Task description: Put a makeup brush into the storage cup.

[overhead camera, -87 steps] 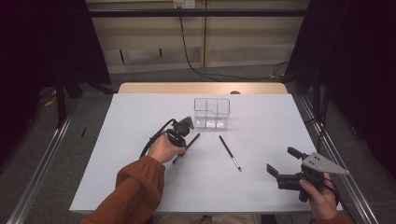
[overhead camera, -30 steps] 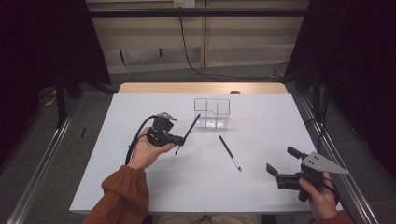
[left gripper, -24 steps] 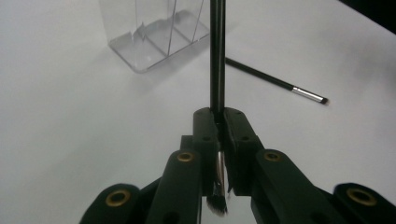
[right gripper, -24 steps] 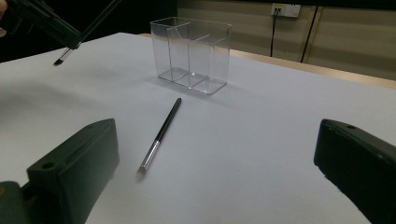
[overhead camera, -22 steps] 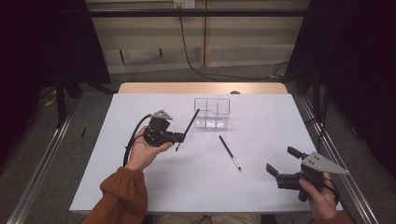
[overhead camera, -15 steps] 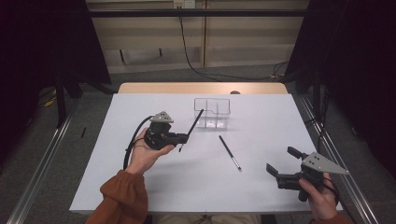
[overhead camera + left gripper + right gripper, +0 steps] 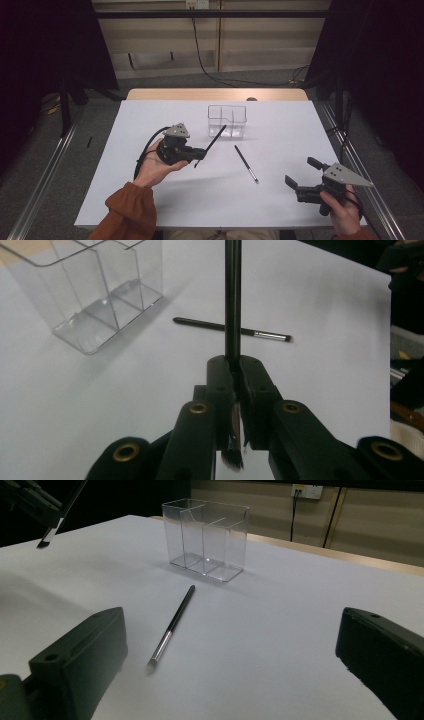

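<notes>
My left gripper (image 7: 194, 153) is held above the white table, left of centre, shut on a thin black brush (image 7: 212, 141). In the left gripper view the pads clamp the brush (image 7: 231, 300) near its bristle end, and the handle points away toward the clear divided container (image 7: 95, 295). The handle tip reaches the front of that container (image 7: 227, 120). A second black brush (image 7: 246, 163) with a silver ferrule lies flat on the table in front of the container. My right gripper (image 7: 301, 171) stands open near the front right, pointing at this brush (image 7: 172, 622).
The white table sheet (image 7: 280, 210) ends in a wooden strip (image 7: 215, 94) at the back. Metal rails (image 7: 350, 150) run along both sides. A black cable (image 7: 145, 150) loops from the left gripper. Dark curtains hang on the left and right.
The left hand has lifted the brush off the table and drawn it left. Its handle now tilts up with the tip closer to the container. The right gripper has stayed put.
</notes>
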`<state>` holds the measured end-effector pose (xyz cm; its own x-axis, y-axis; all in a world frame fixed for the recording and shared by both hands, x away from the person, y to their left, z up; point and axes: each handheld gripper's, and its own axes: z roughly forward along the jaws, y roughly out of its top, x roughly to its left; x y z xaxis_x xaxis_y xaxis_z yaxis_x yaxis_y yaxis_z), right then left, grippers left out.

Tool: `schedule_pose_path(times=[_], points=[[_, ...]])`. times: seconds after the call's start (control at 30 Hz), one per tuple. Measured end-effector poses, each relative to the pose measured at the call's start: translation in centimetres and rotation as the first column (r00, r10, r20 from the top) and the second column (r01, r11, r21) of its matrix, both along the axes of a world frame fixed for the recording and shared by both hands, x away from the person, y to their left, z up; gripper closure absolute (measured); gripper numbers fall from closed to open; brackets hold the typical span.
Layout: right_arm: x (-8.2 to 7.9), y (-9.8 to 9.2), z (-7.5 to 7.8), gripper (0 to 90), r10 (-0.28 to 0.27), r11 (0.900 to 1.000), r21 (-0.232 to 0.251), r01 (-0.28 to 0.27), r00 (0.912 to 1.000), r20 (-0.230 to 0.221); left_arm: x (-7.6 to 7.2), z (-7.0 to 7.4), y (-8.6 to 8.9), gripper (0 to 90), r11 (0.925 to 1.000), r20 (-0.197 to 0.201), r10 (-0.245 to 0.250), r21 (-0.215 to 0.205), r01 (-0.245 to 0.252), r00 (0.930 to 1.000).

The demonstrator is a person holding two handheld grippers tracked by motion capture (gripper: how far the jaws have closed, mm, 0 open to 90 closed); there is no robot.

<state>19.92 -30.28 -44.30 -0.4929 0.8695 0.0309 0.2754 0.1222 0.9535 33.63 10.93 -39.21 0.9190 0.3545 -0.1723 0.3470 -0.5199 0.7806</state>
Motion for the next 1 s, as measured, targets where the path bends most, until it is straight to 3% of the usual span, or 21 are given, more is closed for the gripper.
schedule_pose_path(times=[0.1,0.17,0.37,0.57,0.8,1.0], points=[[0.0,0.0,0.0,0.0,0.007,1.0,0.0,-0.007,1.0,-0.001,-0.2,0.2,-0.3,84.5,0.9998,-0.003,-0.021,-0.006,0.021,0.9998],[0.0,0.0,0.0,0.0,0.009,1.0,-0.001,-0.009,1.0,-0.002,-0.3,0.2,-0.5,84.5,0.9994,-0.028,-0.028,-0.021,0.027,0.9992],[0.0,0.0,0.0,0.0,0.011,1.0,0.0,-0.011,0.9999,-0.003,-0.5,0.3,-0.9,84.5,0.9989,-0.07,-0.046,-0.004,0.046,0.9965],[0.0,0.0,0.0,0.0,0.018,1.0,-0.001,-0.018,0.9998,-0.003,-0.9,0.8,-1.6,84.5,0.9954,-0.062,-0.084,0.04,0.087,0.9945],[0.0,0.2,0.0,0.1,0.032,0.999,-0.003,-0.032,0.9995,0.001,-1.5,1.3,-2.6,84.5,0.9804,-0.079,-0.144,0.125,0.153,0.9865],[0.0,0.3,0.0,0.0,0.041,0.999,0.002,-0.041,0.9991,-0.006,-2.1,1.6,-3.6,84.5,0.9679,-0.092,-0.174,0.168,0.188,0.9804]])
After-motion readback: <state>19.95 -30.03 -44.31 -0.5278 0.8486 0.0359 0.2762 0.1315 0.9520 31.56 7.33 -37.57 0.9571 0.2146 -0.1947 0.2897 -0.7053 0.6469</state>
